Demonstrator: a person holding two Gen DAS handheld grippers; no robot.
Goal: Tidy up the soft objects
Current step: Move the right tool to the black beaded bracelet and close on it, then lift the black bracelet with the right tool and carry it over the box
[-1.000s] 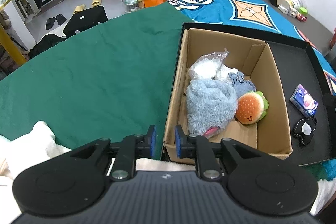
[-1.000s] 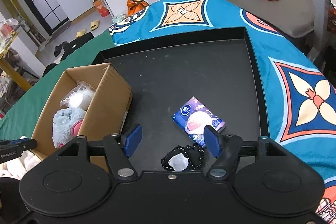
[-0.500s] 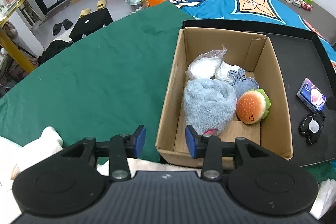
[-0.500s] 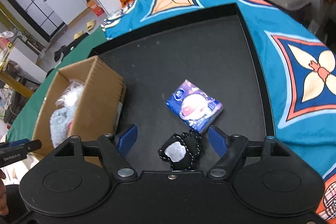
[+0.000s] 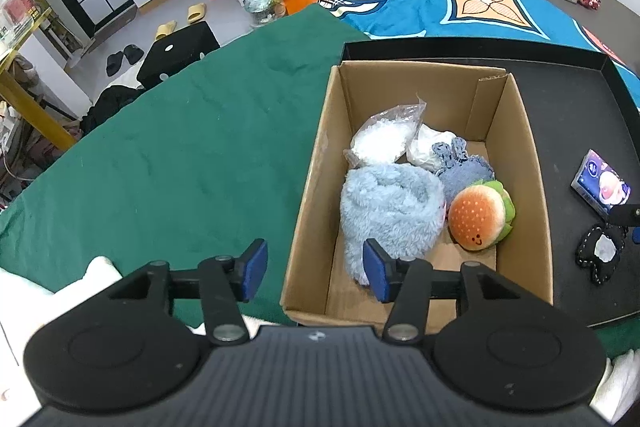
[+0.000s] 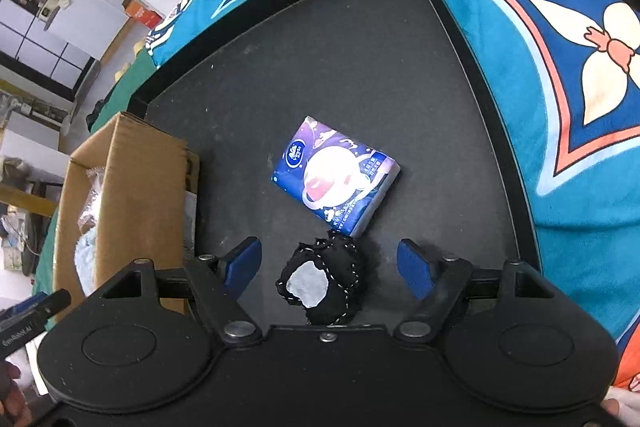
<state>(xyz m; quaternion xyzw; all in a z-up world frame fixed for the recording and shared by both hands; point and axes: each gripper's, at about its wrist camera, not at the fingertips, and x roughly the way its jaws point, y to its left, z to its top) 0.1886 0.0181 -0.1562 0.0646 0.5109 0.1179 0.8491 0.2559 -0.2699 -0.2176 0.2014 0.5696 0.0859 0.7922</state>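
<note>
I'm looking down on the black tray (image 6: 360,75), which sits on the blue patterned cloth (image 6: 540,75) and carries everything I care about, so I'll place it all against that. The cardboard box (image 5: 316,195) stands in the tray's left part, top open, and it's my drop point by the look of it: a fluffy blue plush (image 5: 390,205) fills its near half, a burger plush (image 5: 478,217) is tucked just beside that, and a clear bag of white stuffing (image 5: 384,141) lies toward the far wall with a small blue knitted piece (image 5: 460,167) next to it. Out on the bare tray floor, right of the box, the tissue pack (image 6: 336,173) lies flat, and just nearer to me the little black pouch (image 6: 322,281) with its white patch touches the pack's near corner or lies hard against it; I can't tell which. My right claw (image 6: 330,269) hangs over that pouch, jaws wide, one on either side and clear of it, gripping nothing; I read this as lining up the next pick. My left claw (image 5: 314,273) straddles the box's near left corner, its jaws have just been opening, and they hold nothing, only the box wall below them.
</note>
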